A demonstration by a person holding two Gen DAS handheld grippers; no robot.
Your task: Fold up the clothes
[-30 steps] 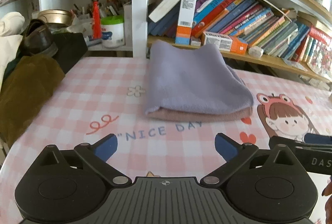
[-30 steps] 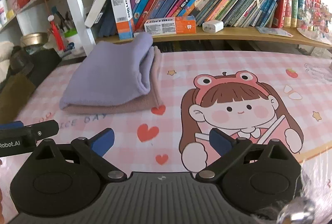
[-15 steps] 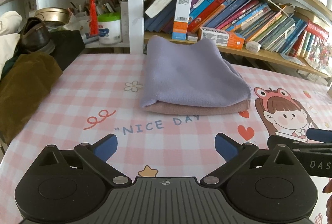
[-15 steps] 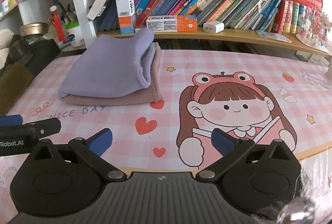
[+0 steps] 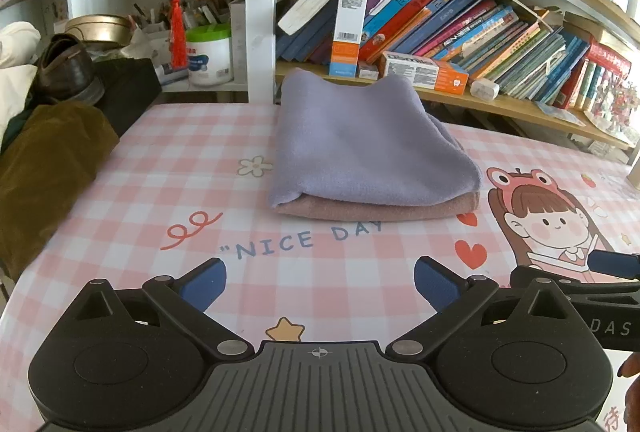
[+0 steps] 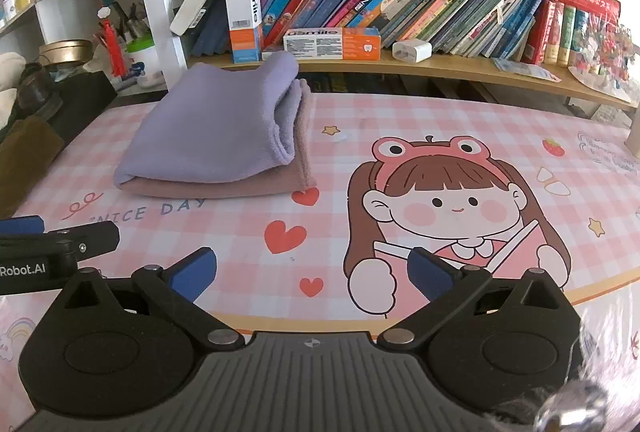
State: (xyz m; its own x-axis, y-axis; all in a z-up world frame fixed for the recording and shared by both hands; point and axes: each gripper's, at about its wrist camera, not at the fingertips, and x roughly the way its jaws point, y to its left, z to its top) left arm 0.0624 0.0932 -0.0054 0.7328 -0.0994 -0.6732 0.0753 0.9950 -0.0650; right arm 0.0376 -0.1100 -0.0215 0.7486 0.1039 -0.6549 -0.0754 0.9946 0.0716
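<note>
A folded lilac cloth (image 5: 368,148) lies on top of a folded dusty-pink cloth (image 5: 376,210) near the back of the pink checked table; the stack also shows in the right wrist view, lilac (image 6: 216,128) over pink (image 6: 224,188). My left gripper (image 5: 320,282) is open and empty, held back above the table's near side, well short of the stack. My right gripper (image 6: 312,274) is open and empty, to the right of the left one, over the cartoon girl print. The right gripper's side shows in the left view (image 5: 580,284), and the left gripper's side in the right view (image 6: 52,248).
A bookshelf with leaning books (image 5: 460,20) and toothpaste boxes (image 5: 424,72) stands right behind the stack. A brown garment (image 5: 44,168), a shoe (image 5: 64,68) and a black box (image 5: 128,88) crowd the left edge. The pink checked tablecloth (image 5: 180,168) covers the table.
Both grippers have drawn back toward the near edge, so the folded stack looks farther away. The stack itself has not moved and both grippers stay open.
</note>
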